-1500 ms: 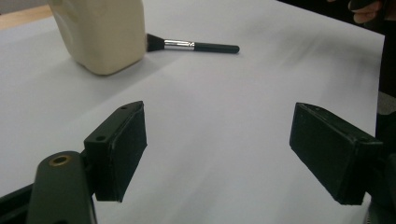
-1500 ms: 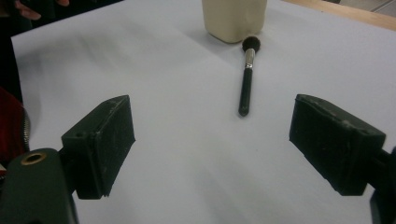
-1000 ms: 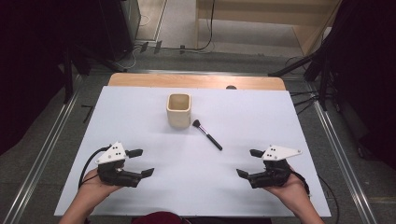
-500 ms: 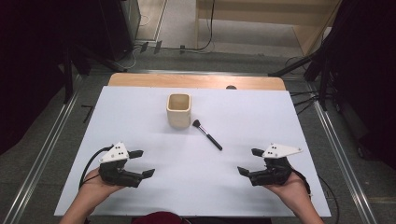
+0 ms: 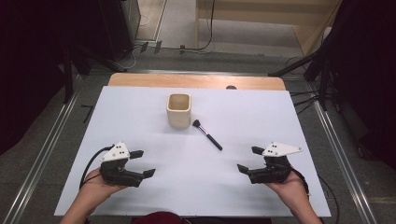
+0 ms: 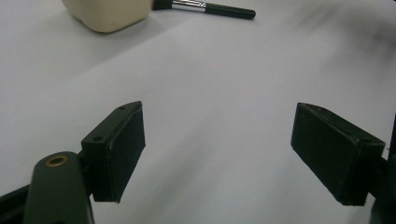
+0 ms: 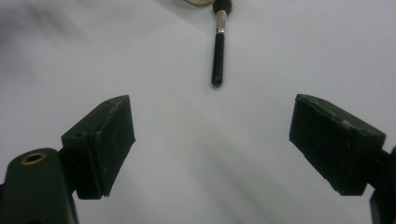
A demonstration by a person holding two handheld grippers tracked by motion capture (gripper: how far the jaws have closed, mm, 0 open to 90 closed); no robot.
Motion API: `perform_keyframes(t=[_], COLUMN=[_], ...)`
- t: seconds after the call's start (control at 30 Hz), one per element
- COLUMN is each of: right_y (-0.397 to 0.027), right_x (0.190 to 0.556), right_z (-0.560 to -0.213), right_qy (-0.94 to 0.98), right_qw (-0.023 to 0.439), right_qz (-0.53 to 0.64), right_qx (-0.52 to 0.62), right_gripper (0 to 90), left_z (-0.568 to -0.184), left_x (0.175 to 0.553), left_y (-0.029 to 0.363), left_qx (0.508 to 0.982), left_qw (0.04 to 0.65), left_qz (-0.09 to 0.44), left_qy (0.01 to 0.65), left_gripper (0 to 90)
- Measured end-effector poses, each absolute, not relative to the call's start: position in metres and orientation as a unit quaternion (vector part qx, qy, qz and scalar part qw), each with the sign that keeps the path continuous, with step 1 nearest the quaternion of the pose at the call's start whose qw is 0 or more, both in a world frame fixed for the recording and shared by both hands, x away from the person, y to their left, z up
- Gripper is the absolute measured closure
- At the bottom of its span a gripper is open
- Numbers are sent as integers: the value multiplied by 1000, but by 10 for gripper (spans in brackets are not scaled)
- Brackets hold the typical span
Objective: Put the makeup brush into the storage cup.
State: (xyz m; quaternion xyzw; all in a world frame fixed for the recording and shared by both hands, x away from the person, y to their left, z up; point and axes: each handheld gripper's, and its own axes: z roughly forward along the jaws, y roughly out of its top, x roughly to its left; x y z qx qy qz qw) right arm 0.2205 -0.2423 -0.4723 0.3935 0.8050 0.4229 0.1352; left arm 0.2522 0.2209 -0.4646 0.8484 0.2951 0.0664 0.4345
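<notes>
At the near edge of the white table [image 5: 140, 121], both grippers rest wide open and empty.

Since a second ago almost nothing has shifted, so no reach has begun. The makeup brush [image 5: 208, 135] lies mid-table just right of the cream cup [image 5: 179, 110], well apart from the left gripper [image 5: 142, 163] and right gripper [image 5: 245, 159]. The right gripper view looks straight along the brush's handle [image 7: 217, 58]; the high view shows its slant.

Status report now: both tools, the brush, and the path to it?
Left tool open, right tool open, both empty. Brush flat on table beside cup. Path free.
</notes>
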Motion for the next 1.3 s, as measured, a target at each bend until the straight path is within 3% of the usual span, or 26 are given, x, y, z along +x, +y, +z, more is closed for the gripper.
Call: perform_keyframes(t=[1.3], right_y=[-230], right_x=[251], right_z=[-471], right_qy=[794], right_qw=[151], right_qz=[429], right_qx=[403], right_gripper=[154], left_z=[-466], left_x=[253], left_y=[218], left_qx=[853], left_qw=[425], left_qz=[51], left_qy=[299], left_gripper=[190])
